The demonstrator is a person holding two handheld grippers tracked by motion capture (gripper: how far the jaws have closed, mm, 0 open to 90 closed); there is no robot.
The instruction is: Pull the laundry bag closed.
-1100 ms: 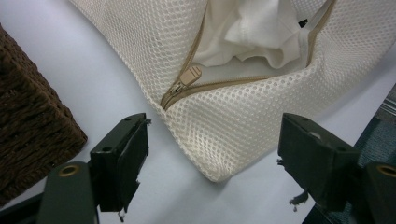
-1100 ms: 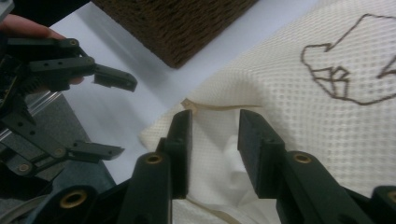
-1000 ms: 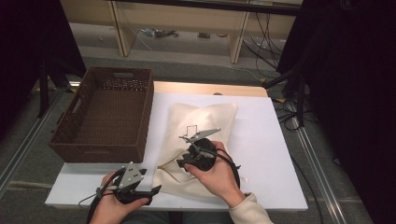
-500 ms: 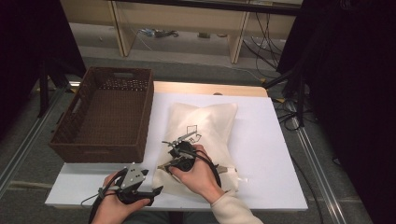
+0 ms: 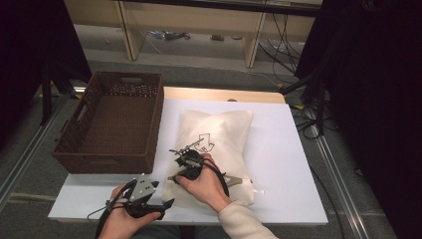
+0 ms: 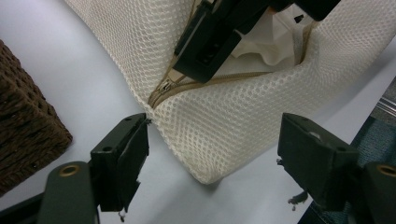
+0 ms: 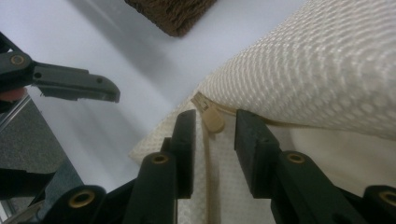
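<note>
Mesh bag (image 5: pixel 215 149), cream and single, lies on the white table (image 5: pixel 288 164) just right of one brown wicker basket (image 5: pixel 112 124); we count two grippers, one in each of our hands. Our right gripper (image 5: pixel 183 162) sits on the bag's near half, tipped down at its zipper. In the right gripper view its jaws (image 7: pixel 212 135) stand a little apart on either side of the tan zipper pull (image 7: pixel 210 116), which lies in the gap between the tips; they have just been closing slightly, and we see no pad pressing on the pull, so nothing is gripped. Our left gripper (image 5: pixel 159 199) rests at the table's near edge, just beside the bag's near left corner. In the left gripper view its jaws (image 6: pixel 212 154) stand wide apart and hold nothing; the bag's corner (image 6: pixel 205 140) lies beyond them, not touching either pad.

That same view shows the zipper (image 6: pixel 163 88) partly undone, with pale fabric (image 6: pixel 266 46) inside the opening; how many pieces are inside we cannot tell. The right gripper's black body cuts off much of the opening there. From above, our right hand (image 5: pixel 206 181) hides the zipper and the bag's near edge, and the dark print (image 5: pixel 204 144) on the bag is too small to read. The basket's inside looks dark and bare as far as we can see.
</note>
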